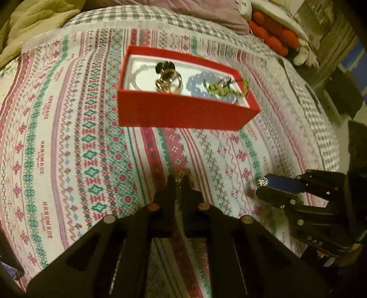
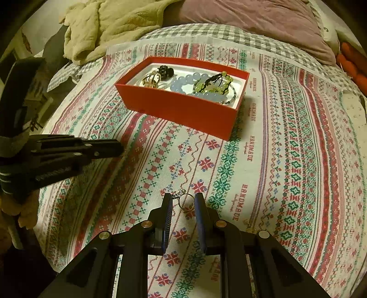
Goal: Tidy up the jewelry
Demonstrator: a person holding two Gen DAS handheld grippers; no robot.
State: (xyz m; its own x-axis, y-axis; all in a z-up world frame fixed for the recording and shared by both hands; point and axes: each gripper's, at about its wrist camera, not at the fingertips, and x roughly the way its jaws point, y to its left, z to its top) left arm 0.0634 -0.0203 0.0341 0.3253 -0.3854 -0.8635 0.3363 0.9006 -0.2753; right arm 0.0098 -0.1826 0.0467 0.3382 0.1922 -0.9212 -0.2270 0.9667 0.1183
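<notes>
A red box (image 1: 179, 114) (image 2: 183, 107) with a white lining stands on the patterned cloth. Inside lie gold rings (image 1: 168, 83), a black clip (image 2: 165, 70), a blue bead bracelet (image 2: 183, 83) and a green bead bracelet (image 2: 213, 86). My right gripper (image 2: 183, 196) (image 1: 261, 184) is shut on a thin gold ring (image 2: 186, 201) with a sparkling top, held just above the cloth in front of the box. My left gripper (image 1: 179, 180) (image 2: 121, 146) is shut, low over the cloth to the left of the right one. A tiny glint shows at its tips; I cannot tell what it is.
The embroidered cloth (image 2: 286, 160) covers a bed with a gingham sheet (image 2: 206, 32). A beige blanket (image 2: 110, 27) and a mauve pillow (image 2: 252, 16) lie behind the box, and red-orange plush shapes (image 1: 273, 32) lie at the far right. A small gold piece (image 2: 248, 223) lies right of my right gripper.
</notes>
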